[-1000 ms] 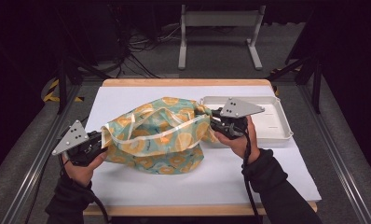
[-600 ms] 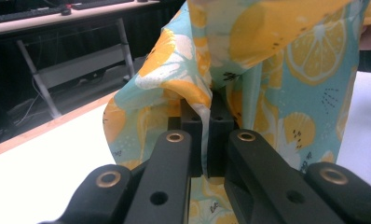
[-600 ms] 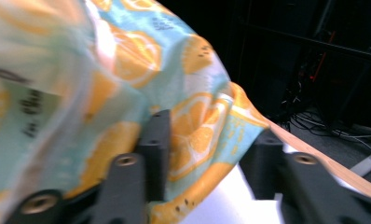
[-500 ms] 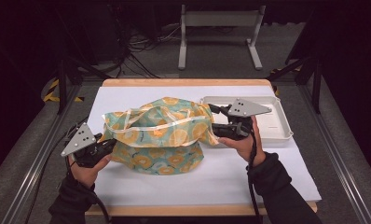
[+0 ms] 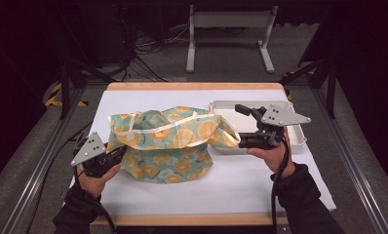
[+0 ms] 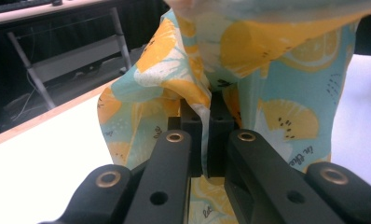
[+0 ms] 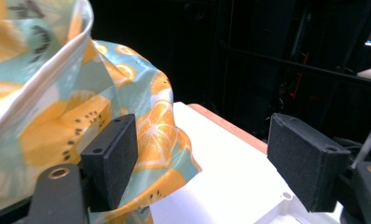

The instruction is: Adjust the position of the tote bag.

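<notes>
A teal cloth bag (image 5: 167, 141) printed with orange fruit slices, trimmed with a white band, sits bunched on the white table cover. My left gripper (image 5: 116, 153) is at its lower left edge, shut on a fold of the cloth (image 6: 277, 116); in the left gripper view (image 6: 204, 121) the fabric is pinched between the pads. My right gripper (image 5: 242, 126) is just off the bag's right corner. Its jaws have just been opening and stand wide apart (image 7: 211, 154). The cloth (image 7: 58, 126) hangs beside one pad (image 7: 116, 154), with no cloth pressed between the pads.
A shallow white tray (image 5: 299, 139) lies on the table behind and to the right of my right gripper; its corner (image 7: 286, 212) is under the open jaws. A wooden table edge (image 5: 192, 86) runs along the far side. Metal frame rails flank the table.
The right gripper let go of the bag's right corner, opened wide and drew away to the right. The bag's right corner has come free of the jaws. The left gripper keeps its grip.
</notes>
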Tool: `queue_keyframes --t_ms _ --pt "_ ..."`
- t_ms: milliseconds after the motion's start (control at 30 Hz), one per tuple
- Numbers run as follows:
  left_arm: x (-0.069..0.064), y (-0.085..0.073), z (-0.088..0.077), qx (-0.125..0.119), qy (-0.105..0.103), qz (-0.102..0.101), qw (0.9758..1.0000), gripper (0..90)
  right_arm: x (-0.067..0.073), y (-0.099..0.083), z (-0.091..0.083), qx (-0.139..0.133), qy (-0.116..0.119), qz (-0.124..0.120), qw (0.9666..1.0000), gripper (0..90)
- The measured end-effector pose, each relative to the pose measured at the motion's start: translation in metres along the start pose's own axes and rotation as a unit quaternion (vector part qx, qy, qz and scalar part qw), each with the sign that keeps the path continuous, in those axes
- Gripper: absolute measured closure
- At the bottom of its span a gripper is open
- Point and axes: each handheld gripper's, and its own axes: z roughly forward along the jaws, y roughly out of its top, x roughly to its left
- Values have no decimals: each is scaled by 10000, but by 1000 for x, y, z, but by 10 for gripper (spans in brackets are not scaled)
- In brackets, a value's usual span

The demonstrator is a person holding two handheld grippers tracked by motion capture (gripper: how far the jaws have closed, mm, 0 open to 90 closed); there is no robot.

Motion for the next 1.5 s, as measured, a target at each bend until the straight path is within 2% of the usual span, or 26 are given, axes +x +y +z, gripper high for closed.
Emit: queue_keyframes --t_ms 233,300,400,500,533,600,633,667,733,767,800,933,967,1000,1033,1067,1100,1233,1333,1500 --pt "-3 -4 -1 94 12 22 10000 893 -1 -5 -14 -12 -55 35 10000 181" --pt "-3 -5 -3 85 -24 17 10000 893 -4 -8 -16 123 -27 30 9999 165" --pt "-3 -6 -4 86 -31 42 9999 892 -2 -19 -13 395 163 35 9991 155" --pt "-4 -9 -3 131 -17 42 9999 891 7 -31 -2 892 328 -115 9954 160" --pt "-4 -10 -3 162 -19 72 9998 890 10 -35 3 1131 383 -131 9928 162" --pt "-6 -11 -1 201 -30 97 9997 890 14 -38 8 1185 545 -94 9914 185" --pt "-7 -12 0 226 -63 105 9997 890 15 -39 9 1178 615 -55 9911 201" --pt "-8 -12 1 249 -52 116 9996 889 18 -41 13 1186 784 -11 9898 226" --pt "-9 -13 2 271 -58 137 9995 888 27 -43 19 1210 898 -148 9885 273" --pt "-9 -13 2 271 -58 137 9995 887 27 -43 19 1210 898 -148 9885 273" --pt "-10 -13 2 266 -64 147 9995 886 37 -45 26 1158 1092 -191 9871 330" --pt "-12 -14 1 296 -40 183 9994 883 51 -42 36 929 1215 -220 9880 386" --pt "-13 -14 1 309 -39 207 9993 882 54 -42 38 886 1235 -276 9880 444" --pt "-13 -14 0 317 -42 218 9992 881 58 -42 39 850 1345 -354 9866 520" --pt "-13 -15 0 315 -42 220 9993 881 61 -41 40 837 1312 -398 9870 545" --pt "-14 -15 0 318 -49 225 9992 880 63 -41 40 860 1200 -482 9879 634" --pt "-14 -16 0 316 -58 198 9993 879 63 -41 40 850 1125 -508 9887 677" --pt "-14 -20 0 360 -95 179 9991 866 56 -44 37 810 1068 -350 9904 831" --pt "-16 -23 2 395 -87 197 9990 862 55 -46 36 761 1131 -373 9900 881" --pt "-16 -27 1 447 -90 172 9988 841 57 -49 31 768 1137 -454 9895 900"
